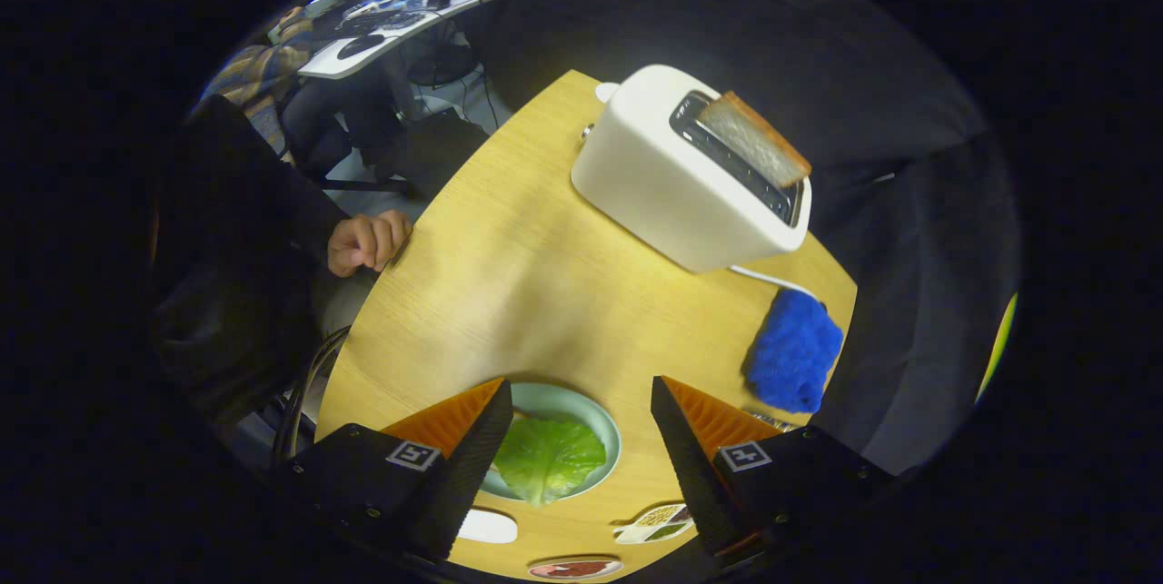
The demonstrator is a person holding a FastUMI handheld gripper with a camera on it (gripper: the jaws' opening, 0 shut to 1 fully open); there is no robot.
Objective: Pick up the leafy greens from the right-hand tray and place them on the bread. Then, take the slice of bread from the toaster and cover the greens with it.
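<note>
The tool (pixel 580 439) is hanging above the table (pixel 509 284) with its fingers spread wide, gripping nothing and touching nothing. Between the fingers, down on the table, a plate (pixel 601 425) is sitting with the greens (pixel 548 459) lying on it; whether bread is lying under the leaf cannot be told. Beyond the fingers a toaster (pixel 677 180) is standing near the far side of the table, and a bread slice (pixel 752 137) is sticking up out of its slot. A cord is running from the toaster toward a blue cloth (pixel 793 350), which is lying near the table's right edge, just ahead of the right finger. Small flat pieces are lying near the fingers' bases, too small to tell. A person's hand (pixel 365 241) is resting curled at the table's left edge. Farther back, a desk (pixel 400 25) with screens, a keyboard and a mouse is standing in the room, and another person is sitting beside it.
</note>
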